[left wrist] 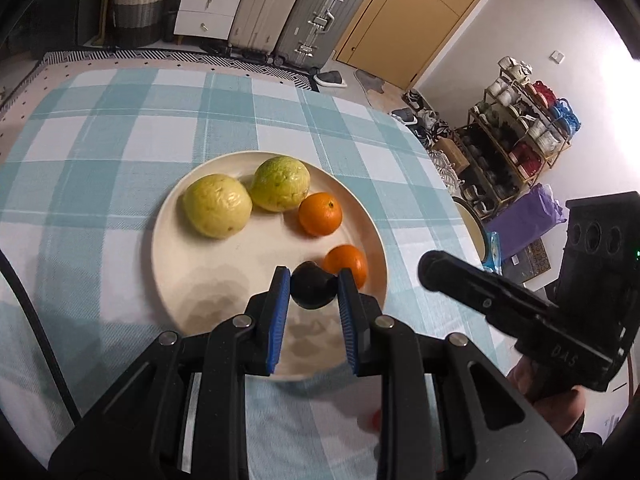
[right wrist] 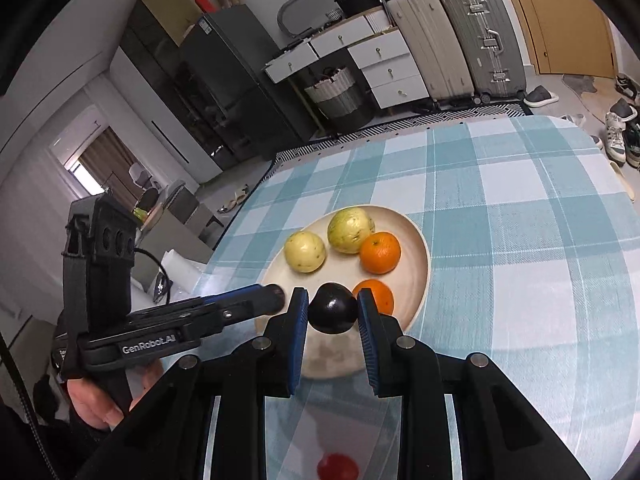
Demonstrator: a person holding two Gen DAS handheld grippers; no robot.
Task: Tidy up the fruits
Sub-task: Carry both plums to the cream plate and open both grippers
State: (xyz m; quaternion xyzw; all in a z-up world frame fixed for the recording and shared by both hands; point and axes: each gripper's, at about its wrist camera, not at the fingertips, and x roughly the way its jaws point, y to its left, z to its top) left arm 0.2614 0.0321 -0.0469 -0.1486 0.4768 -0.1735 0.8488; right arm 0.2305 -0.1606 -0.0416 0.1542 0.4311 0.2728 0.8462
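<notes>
1. The left claw point(left wrist: 314, 272) is narrowed onto a dark fruit point(left wrist: 312, 294), blue pads point(left wrist: 280, 312) touching both its sides. The right claw point(right wrist: 333, 293), seen in its own view, pinches a dark fruit point(right wrist: 334, 312) the same way.
2. Each is held low over the near part of the plate point(left wrist: 168, 248), just beside the nearer orange point(left wrist: 352, 262). Whether these are two fruits I cannot tell.
3. Judged by its gloss, the skin is smooth and may slip. It looks light and firm, though bruisable, so grip across the widest middle and squeeze gently.
4. The fruit is nearly round. A slight taper points away from the claw towards the plate's centre, so the long axis seems to run along the fingers.
</notes>
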